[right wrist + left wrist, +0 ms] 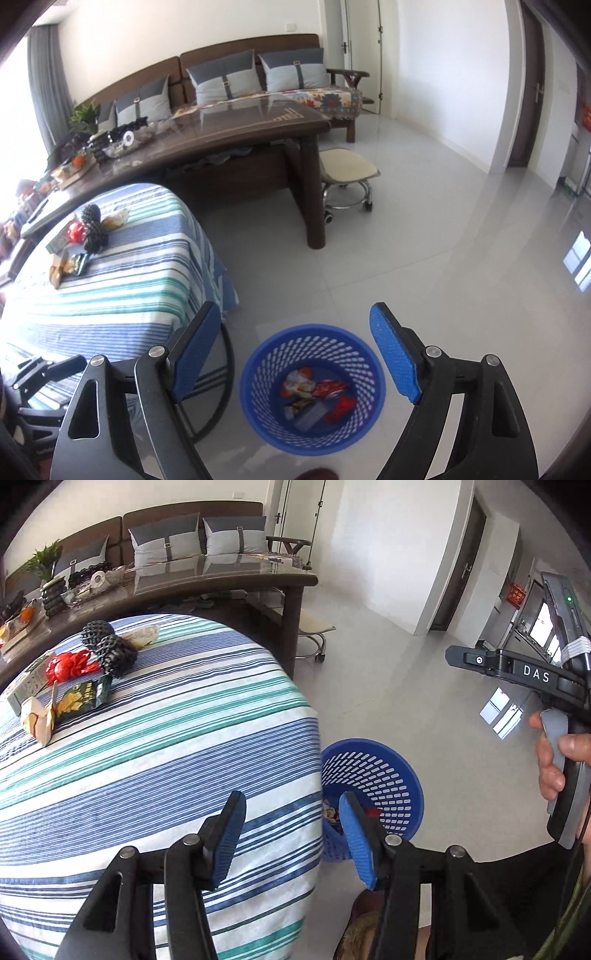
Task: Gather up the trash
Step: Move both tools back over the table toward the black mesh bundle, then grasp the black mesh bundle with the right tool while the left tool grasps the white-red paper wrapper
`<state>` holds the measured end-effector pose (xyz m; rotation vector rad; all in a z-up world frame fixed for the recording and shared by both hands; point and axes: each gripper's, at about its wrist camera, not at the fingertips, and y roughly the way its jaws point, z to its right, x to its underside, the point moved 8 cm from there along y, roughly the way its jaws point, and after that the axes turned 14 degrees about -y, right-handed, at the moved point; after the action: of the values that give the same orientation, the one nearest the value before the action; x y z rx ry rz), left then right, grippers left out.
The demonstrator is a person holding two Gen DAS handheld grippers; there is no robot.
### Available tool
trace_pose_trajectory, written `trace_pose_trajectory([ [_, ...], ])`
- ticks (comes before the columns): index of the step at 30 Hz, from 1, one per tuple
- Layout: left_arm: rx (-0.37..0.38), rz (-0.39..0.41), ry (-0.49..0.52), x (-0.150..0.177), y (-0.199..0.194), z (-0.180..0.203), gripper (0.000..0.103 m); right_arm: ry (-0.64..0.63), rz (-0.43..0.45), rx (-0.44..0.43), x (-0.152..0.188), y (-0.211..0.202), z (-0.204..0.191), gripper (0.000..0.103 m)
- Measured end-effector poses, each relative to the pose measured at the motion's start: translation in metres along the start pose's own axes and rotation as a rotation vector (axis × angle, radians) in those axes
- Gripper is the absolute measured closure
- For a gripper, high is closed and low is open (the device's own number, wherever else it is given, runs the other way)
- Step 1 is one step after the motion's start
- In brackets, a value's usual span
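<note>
The right gripper point(295, 354) hangs empty and spread above the blue basket point(255, 398) of wrappers point(314, 391).

Dark wooden sofa point(258, 55) along the far wall, with 3 grey-and-white cushions point(225, 79) propped upright against its back and a floral cover point(332, 98) over the seat at the right end. In front, a long dark table point(236, 129) with a glossy top; potted green plant point(86, 114) and glass dishes point(122, 142) crowded at its left end. Small wheeled stool point(347, 170) with a cream seat just beside the table's right leg. Pale glossy tiled floor point(424, 258). Dark doors point(461, 565) in the white wall at right.
</note>
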<state>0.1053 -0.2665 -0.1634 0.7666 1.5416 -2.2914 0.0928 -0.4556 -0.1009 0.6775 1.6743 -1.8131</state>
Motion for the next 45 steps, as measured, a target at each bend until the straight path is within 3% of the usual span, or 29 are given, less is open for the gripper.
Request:
trace_pose_trajectory([
  [13,-0.203,0.099,-0.165,-0.011,-0.052,-0.156,0.049,-0.266,0.043,-0.190,-0.026,0.026,-0.175,0.018],
  [21,-0.299,0.098,-0.224,-0.018,-0.060,-0.211,0.049,-0.394,-0.031,-0.314,-0.011,0.059,-0.269,0.018],
  [31,-0.311,0.064,-0.255,-0.031,-0.044,-0.240,0.048,-0.376,-0.077,-0.348,-0.018,0.086,-0.294,0.018],
  [41,-0.166,0.154,-0.383,-0.095,-0.043,-0.266,0.048,-0.354,-0.074,-0.331,-0.028,0.097,-0.296,0.018],
  [45,-0.155,0.145,-0.408,-0.110,-0.025,-0.271,0.048,-0.358,-0.064,-0.318,-0.033,0.098,-0.294,0.018],
])
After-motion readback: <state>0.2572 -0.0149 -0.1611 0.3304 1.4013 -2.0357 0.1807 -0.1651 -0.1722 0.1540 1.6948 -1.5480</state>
